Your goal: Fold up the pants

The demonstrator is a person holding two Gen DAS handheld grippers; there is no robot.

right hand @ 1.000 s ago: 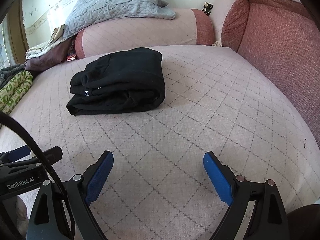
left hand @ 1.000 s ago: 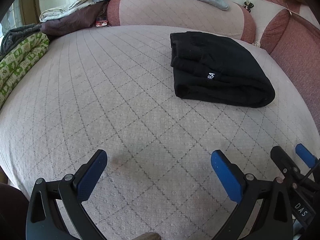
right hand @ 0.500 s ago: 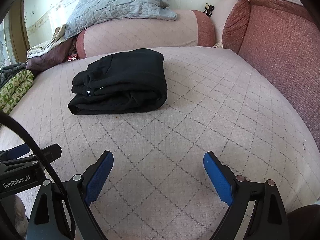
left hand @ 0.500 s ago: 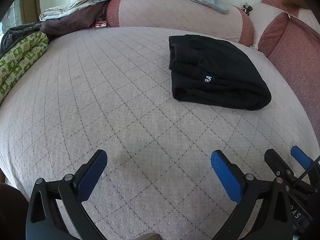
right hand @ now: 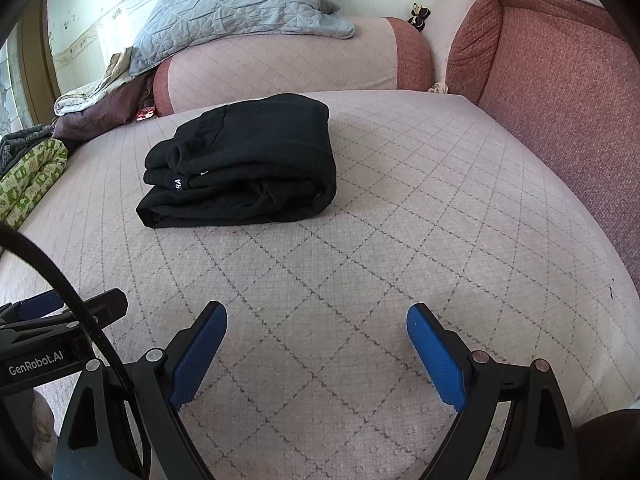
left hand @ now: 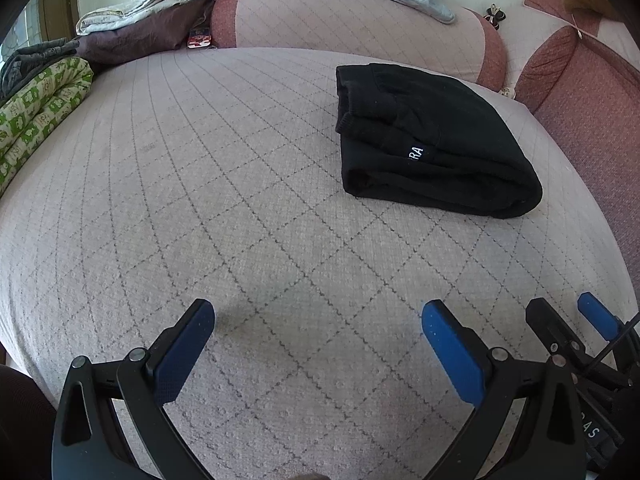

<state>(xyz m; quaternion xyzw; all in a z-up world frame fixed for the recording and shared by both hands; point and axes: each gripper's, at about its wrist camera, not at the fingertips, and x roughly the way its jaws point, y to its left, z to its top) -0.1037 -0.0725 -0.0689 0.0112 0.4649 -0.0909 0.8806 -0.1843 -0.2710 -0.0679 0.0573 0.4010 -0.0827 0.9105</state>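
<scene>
Near edge, bottom of both wrist views: our left gripper (left hand: 318, 320) and right gripper (right hand: 317, 322) are both spread wide, nothing between the blue pads, hovering over bare quilted mattress cover (left hand: 200, 208). They sit side by side; the right one's tip shows at lower right of the left view.

Mid-frame: black pants (right hand: 244, 168) lie as a compact stacked bundle, well apart from both grippers, white label facing us. In the left view they're upper right (left hand: 432, 144).

Our read: fold looks done, step in hand is retreat or a final tidy. If tidying, we come in low and press flat on the top layer, without snagging the rolled edge at the right end.

Far: bolster (right hand: 280, 64) and grey quilted pillow (right hand: 240, 8), clear of the work.
</scene>
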